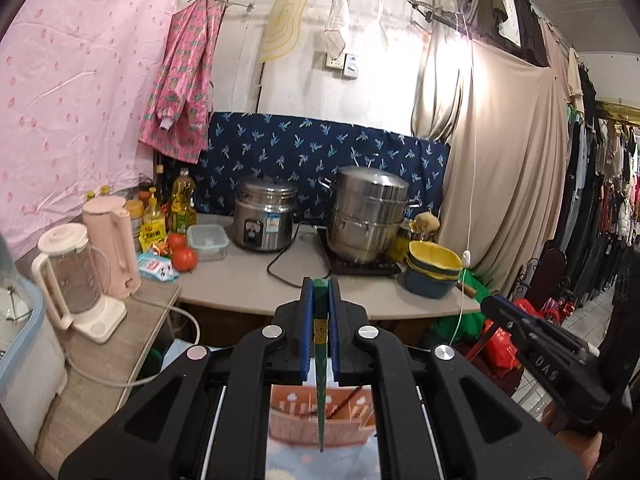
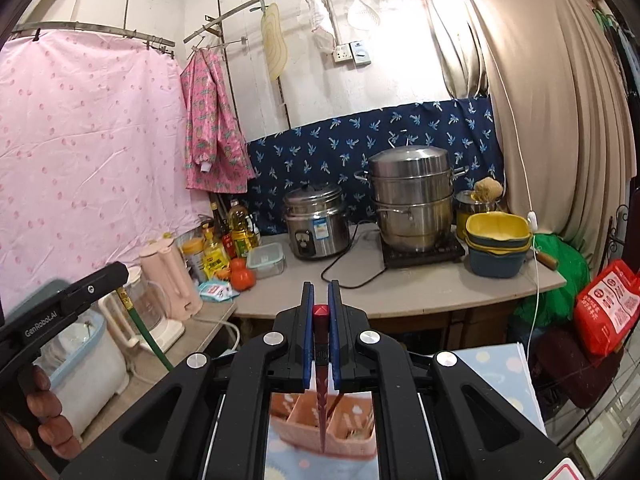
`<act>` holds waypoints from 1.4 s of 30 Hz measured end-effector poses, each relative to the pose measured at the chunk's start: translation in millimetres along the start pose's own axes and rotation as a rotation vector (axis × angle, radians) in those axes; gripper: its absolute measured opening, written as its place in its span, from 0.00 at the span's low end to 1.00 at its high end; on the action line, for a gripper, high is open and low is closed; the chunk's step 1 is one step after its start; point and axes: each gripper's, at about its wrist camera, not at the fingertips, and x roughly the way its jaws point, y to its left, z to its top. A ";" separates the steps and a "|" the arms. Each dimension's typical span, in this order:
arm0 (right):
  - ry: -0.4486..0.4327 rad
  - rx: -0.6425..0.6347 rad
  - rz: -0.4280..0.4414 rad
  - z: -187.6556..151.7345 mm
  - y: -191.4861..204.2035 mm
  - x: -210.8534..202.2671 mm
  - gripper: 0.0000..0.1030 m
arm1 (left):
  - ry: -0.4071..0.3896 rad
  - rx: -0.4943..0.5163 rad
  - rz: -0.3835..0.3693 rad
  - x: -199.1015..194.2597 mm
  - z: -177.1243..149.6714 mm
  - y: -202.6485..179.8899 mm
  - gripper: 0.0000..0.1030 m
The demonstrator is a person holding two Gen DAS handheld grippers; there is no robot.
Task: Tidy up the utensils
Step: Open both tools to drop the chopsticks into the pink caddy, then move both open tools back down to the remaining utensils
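Note:
My left gripper (image 1: 321,294) is shut on a green chopstick (image 1: 321,360) that hangs point down over a pink utensil basket (image 1: 320,420) on a patterned cloth. My right gripper (image 2: 321,300) is shut on a red chopstick (image 2: 321,380), also point down over the same pink divided basket (image 2: 304,416), which holds several utensils. The left gripper with its green chopstick (image 2: 148,332) shows at the left of the right wrist view. The right gripper's body (image 1: 540,344) shows at the right of the left wrist view.
Ahead is a counter (image 1: 248,280) with a rice cooker (image 1: 266,218), a steel steamer pot (image 1: 370,216), stacked yellow and blue bowls (image 1: 434,272), tomatoes (image 1: 184,258), oil bottles (image 1: 183,200) and a lidded box (image 1: 208,242). A blender (image 1: 76,280) and pink kettle (image 1: 114,240) stand left.

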 end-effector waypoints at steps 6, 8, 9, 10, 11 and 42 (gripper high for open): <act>0.019 0.006 -0.029 1.3 -7.1 38.2 0.07 | -0.017 -0.016 -0.022 38.4 15.0 -7.4 0.07; 0.041 0.012 -0.034 -5.3 -11.2 50.1 0.07 | -0.003 -0.018 -0.023 51.7 11.3 -9.3 0.07; 0.051 0.015 -0.035 -8.3 -12.4 55.3 0.07 | 0.007 -0.016 -0.021 59.9 8.1 -9.5 0.07; 0.064 0.018 -0.037 -13.4 -14.7 61.5 0.07 | 0.017 -0.012 -0.016 65.7 4.1 -9.7 0.07; 0.075 0.019 -0.038 -18.2 -16.4 66.4 0.07 | 0.028 -0.007 -0.010 72.0 -1.3 -9.6 0.07; 0.169 -0.031 -0.095 -98.0 -22.1 44.3 0.37 | 0.202 -0.084 0.100 72.7 -101.5 41.2 0.41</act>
